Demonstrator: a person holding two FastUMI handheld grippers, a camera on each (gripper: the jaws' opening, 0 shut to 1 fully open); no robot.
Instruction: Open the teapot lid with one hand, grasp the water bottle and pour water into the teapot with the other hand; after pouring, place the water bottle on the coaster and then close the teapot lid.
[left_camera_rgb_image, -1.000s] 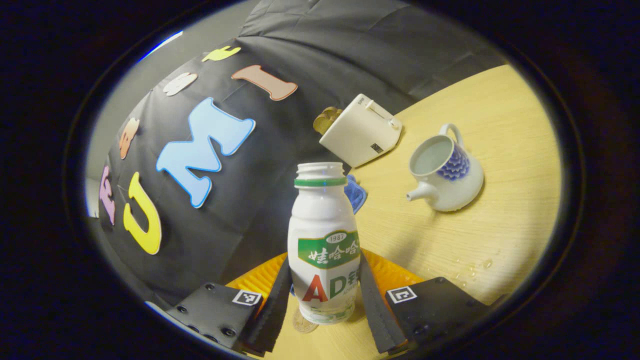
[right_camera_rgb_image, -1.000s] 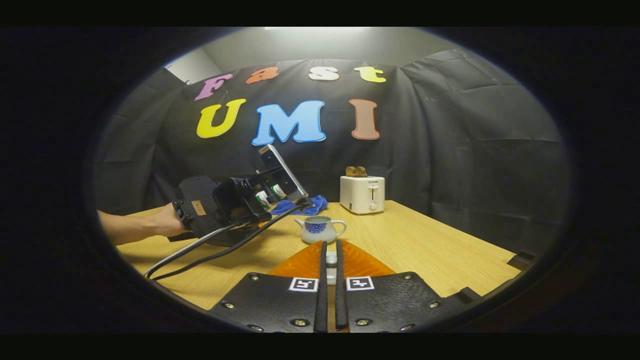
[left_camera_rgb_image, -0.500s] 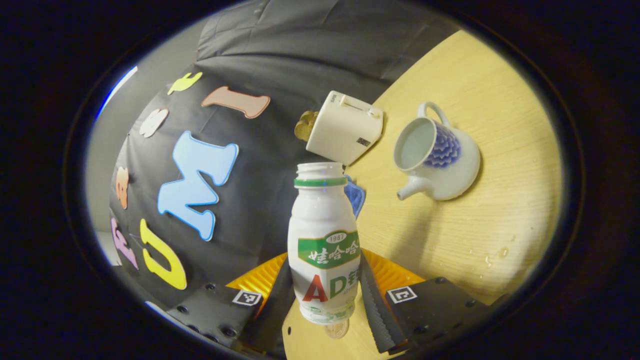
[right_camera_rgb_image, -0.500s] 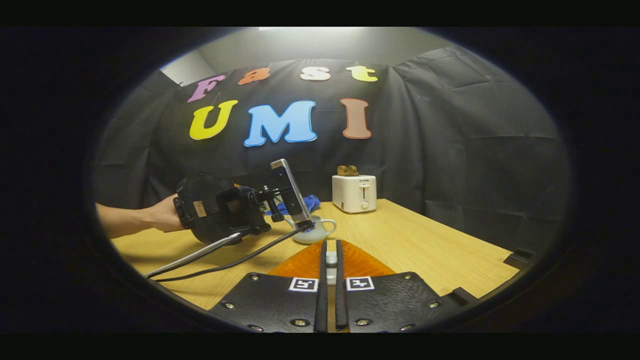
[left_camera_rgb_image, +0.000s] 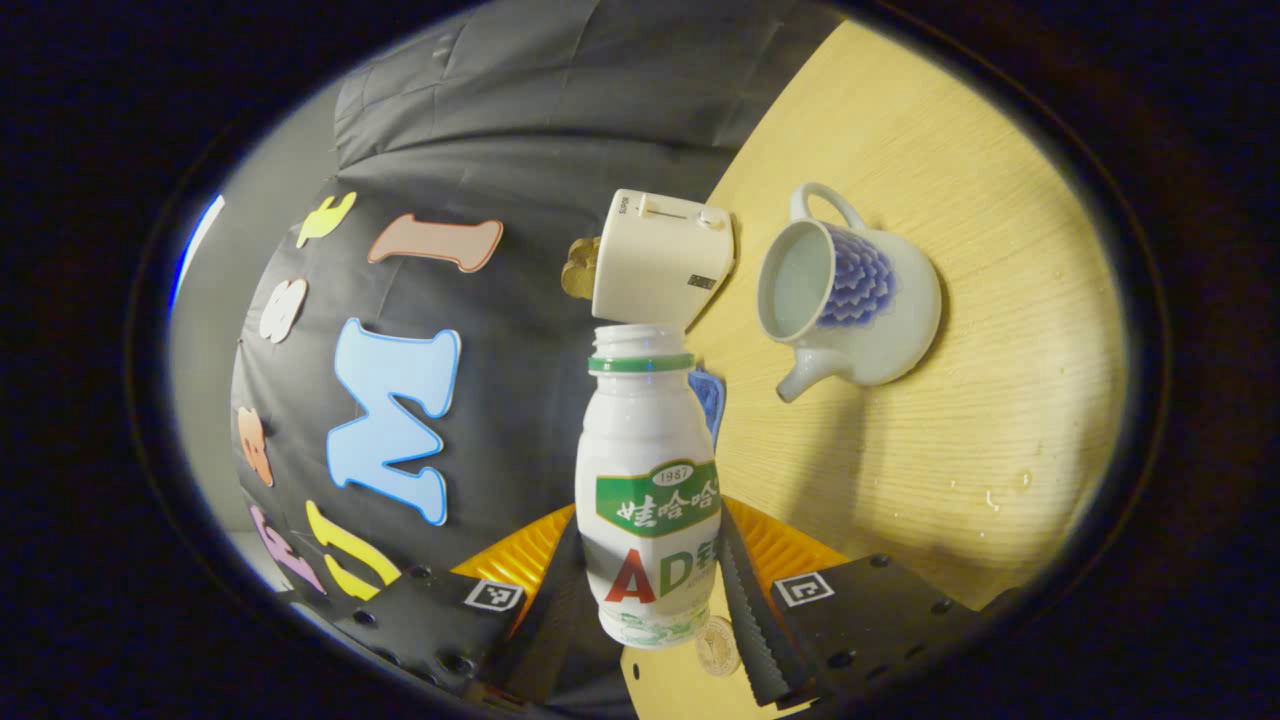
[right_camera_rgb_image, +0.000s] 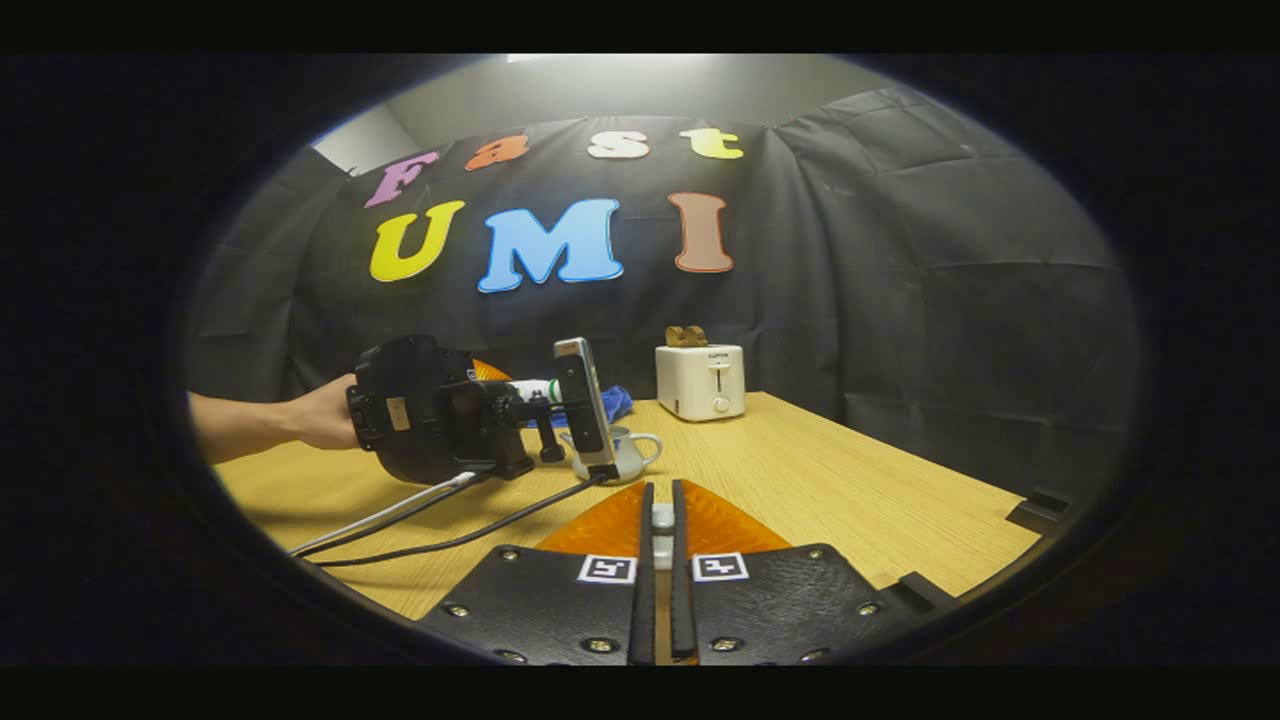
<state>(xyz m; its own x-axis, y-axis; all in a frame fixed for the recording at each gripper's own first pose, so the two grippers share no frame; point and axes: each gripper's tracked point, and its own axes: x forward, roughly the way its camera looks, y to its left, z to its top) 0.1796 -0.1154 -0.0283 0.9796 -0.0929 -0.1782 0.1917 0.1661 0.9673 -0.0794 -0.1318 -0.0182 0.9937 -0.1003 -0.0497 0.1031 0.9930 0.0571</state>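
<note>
A white uncapped water bottle (left_camera_rgb_image: 648, 480) with a green band sits between the fingers of my left gripper (left_camera_rgb_image: 650, 600), which is shut on it. The bottle is tipped toward the lidless white-and-blue teapot (left_camera_rgb_image: 860, 300), its mouth short of the rim. In the right gripper view the left gripper (right_camera_rgb_image: 430, 420) lies about level with the bottle (right_camera_rgb_image: 535, 388) just left of the teapot (right_camera_rgb_image: 630, 455). My right gripper (right_camera_rgb_image: 661, 520) is shut on the small white teapot lid (right_camera_rgb_image: 662, 518), held apart from the pot. A round tan coaster (left_camera_rgb_image: 718, 645) lies under the bottle's base.
A white toaster (left_camera_rgb_image: 660, 258) with toast stands at the back of the wooden table (right_camera_rgb_image: 850, 490). A blue cloth (right_camera_rgb_image: 612, 402) lies behind the teapot. Water drops (left_camera_rgb_image: 1005, 490) dot the wood. A hand (right_camera_rgb_image: 320, 420) and cables trail from the left gripper.
My left gripper has rolled further over, bringing the bottle from slanted to nearly level and closer to the teapot. The right gripper keeps the lid where it was.
</note>
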